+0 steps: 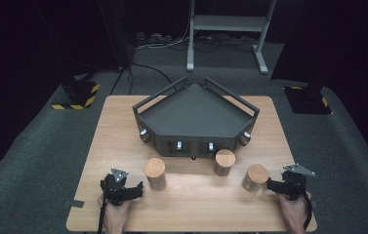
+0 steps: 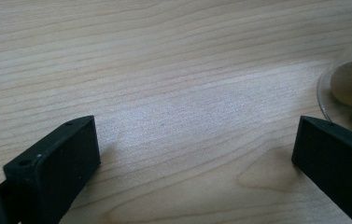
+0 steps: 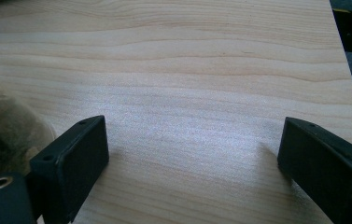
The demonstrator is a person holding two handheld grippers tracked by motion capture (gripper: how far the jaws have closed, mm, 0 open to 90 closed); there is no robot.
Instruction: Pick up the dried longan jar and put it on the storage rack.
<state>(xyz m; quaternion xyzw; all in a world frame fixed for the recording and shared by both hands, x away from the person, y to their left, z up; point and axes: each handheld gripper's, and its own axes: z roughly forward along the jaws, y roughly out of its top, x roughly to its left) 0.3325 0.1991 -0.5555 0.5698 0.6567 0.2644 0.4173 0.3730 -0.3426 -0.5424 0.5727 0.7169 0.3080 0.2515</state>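
In the high view, three cork-lidded jars stand in a row below the dark five-sided tray [image 1: 196, 117] at centre, the left gripper [image 1: 135, 187] beside the left jar [image 1: 154, 173] and the right gripper [image 1: 271, 184] by the right jar [image 1: 255, 177], likely poised for pickup. The left gripper view shows its jaws spread wide over bare table [image 2: 164, 70], the clear jar [image 2: 351, 88] at the right edge. The right gripper view likewise shows wide-open jaws, with its jar [image 3: 1, 126] at the left edge, outside the jaws.

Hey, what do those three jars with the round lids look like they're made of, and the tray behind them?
The three jars look like clear glass or plastic: pale lumps show through the wall in the left gripper view. Their lids seem wood or cork, tan and matte. The tray looks like dark grey metal or plastic, matte, with small silvery knobs along its front.
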